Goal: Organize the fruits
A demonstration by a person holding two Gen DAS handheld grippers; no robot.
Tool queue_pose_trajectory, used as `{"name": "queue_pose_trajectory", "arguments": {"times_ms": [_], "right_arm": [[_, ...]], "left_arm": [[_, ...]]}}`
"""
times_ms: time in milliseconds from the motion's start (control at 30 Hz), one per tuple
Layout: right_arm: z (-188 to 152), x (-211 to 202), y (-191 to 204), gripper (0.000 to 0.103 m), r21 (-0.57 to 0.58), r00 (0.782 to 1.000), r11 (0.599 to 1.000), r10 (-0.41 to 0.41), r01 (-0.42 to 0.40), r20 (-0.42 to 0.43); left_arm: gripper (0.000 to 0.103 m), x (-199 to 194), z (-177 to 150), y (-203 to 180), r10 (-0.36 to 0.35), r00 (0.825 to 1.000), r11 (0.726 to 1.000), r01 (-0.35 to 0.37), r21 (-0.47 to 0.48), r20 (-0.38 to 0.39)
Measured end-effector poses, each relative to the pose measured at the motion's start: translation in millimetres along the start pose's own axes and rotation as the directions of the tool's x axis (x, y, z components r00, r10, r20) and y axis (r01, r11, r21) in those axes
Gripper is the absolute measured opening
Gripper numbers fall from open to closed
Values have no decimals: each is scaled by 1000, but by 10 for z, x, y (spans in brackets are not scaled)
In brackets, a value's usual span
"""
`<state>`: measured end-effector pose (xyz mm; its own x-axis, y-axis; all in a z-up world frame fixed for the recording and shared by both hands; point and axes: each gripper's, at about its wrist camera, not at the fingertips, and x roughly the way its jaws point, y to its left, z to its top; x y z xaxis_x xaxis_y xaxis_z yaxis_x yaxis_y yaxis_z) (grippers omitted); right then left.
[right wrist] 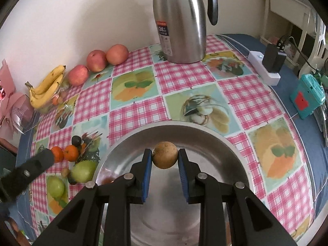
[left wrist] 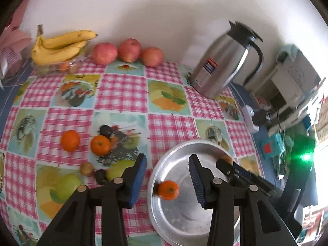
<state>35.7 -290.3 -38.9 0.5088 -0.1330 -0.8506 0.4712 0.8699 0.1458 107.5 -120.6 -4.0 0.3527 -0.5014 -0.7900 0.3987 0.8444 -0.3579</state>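
A round steel plate (left wrist: 184, 221) lies at the table's near right, also in the right wrist view (right wrist: 235, 155). An orange mandarin (left wrist: 168, 189) sits in it, blurred. My left gripper (left wrist: 168, 170) is open above the plate's left rim. My right gripper (right wrist: 165, 156) is shut on a small brown round fruit (right wrist: 165, 154) over the plate; it shows in the left wrist view (left wrist: 225, 161). Two mandarins (left wrist: 70, 140) (left wrist: 100, 144), a brown fruit (left wrist: 86, 168) and two dark fruits (left wrist: 106, 130) (left wrist: 100, 176) lie left of the plate.
Bananas (left wrist: 61, 45) rest on a clear box of fruit at the back left, with three apples (left wrist: 129, 50) along the wall. A steel thermos jug (right wrist: 180, 20) stands at the back right. A white charger (right wrist: 264, 65) and a teal box (right wrist: 307, 98) sit off the cloth's right edge.
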Motion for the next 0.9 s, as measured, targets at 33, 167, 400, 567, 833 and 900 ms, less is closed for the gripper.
{"name": "queue_pose_trajectory", "arguments": {"times_ms": [33,167,400,567,833,900], "right_arm": [[-3,-3,-9,27,-1,1000,1000,-3,3,-1],[-16,10,-9,27,-7,1000,1000,2,-2,-7],[-65,96,85,26,-25,999,1000,18,-19,-40],[-85,126,172,26,-52,998,998,29,-31,-52],[-77,155,180,26,-48,998,998,32,-35,-63],[-75,157,181,26,-48,997,998,33,-36,-63]], "left_arm": [[46,19,-7,-11,0,1000,1000,0,3,-3],[46,47,-8,177,57,998,998,-57,-35,-7],[47,31,-14,755,136,991,975,-137,-173,-20],[58,355,-116,794,148,983,974,-164,-159,-105],[58,572,-134,615,164,980,982,-173,-74,-116],[58,606,-144,615,171,979,982,-179,-61,-115]]}}
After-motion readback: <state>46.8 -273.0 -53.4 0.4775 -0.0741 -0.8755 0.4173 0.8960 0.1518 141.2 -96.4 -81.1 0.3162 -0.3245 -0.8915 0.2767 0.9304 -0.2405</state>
